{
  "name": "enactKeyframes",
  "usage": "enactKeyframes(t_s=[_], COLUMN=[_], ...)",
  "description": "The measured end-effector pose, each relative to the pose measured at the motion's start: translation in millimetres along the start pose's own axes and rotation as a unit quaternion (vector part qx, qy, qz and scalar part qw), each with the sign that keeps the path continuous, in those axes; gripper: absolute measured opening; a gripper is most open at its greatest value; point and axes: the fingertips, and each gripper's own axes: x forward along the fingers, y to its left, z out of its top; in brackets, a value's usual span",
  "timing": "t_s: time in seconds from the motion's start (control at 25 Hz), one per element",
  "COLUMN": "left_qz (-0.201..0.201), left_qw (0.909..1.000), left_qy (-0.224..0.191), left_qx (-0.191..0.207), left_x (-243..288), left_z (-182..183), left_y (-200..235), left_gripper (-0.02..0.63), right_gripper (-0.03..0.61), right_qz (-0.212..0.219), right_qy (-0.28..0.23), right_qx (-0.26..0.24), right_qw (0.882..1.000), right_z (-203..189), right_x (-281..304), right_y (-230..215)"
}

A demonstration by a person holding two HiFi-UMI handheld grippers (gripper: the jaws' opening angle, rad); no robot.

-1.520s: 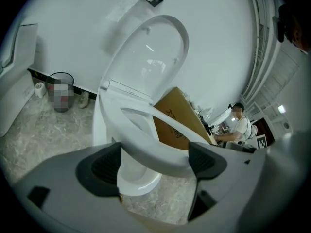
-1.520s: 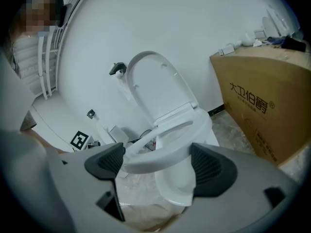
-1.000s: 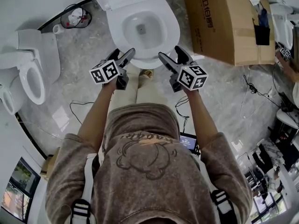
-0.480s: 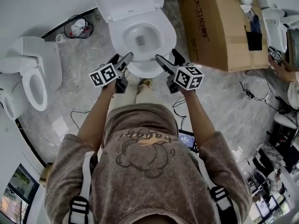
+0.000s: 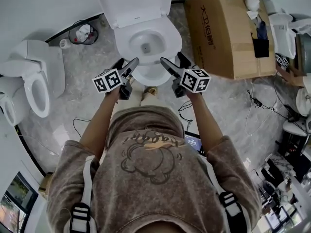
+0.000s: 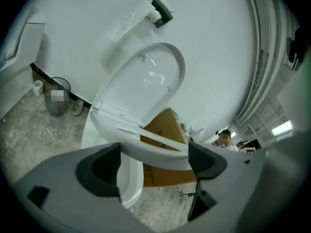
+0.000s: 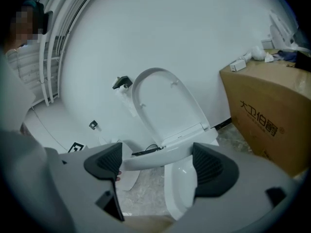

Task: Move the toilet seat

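A white toilet stands at the top middle of the head view with its lid [image 5: 133, 4] upright against the wall. The toilet seat [image 5: 146, 74] reaches forward between my two grippers. My left gripper [image 5: 126, 64] is at the seat's front left. In the left gripper view the seat [image 6: 146, 147] crosses the gap between wide-apart jaws, lifted off the bowl [image 6: 129, 188]. My right gripper [image 5: 171, 62] is at the front right. Its jaws have just been opening, and the seat [image 7: 160, 158] runs across the gap between them, above the bowl [image 7: 180, 183].
A large cardboard box [image 5: 228, 28] stands close on the toilet's right. A second toilet [image 5: 34, 81] and a waste bin [image 5: 80, 32] are to the left. Cables [image 5: 257, 101] trail over the marble floor at the right. The person's feet [image 5: 151, 90] are just before the bowl.
Both grippers have shifted a little up the picture at the bowl's front edge. The head view has tilted, so the box and lid show more fully.
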Motion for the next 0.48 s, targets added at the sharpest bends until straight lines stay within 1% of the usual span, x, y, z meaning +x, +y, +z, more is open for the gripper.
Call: enactKeyframes(t_s=[0.16, 0.48], left_qz=[0.008, -0.016], left_qw=[0.9997, 0.9986], left_qy=[-0.025, -0.046], left_qx=[-0.006, -0.021], left_x=[-0.8, -0.1], left_z=[15.7, 42.9], left_y=[-0.5, -10.9], left_gripper=[0.428, 0.428], right_gripper=[0.453, 0.452], right_qz=[0.005, 0.009], right_qy=[-0.004, -0.023], right_qx=[-0.007, -0.019], right_qw=[1.000, 1.000], right_z=[14.6, 40.4], right_x=[4.2, 14.8], right_y=[6.2, 14.6])
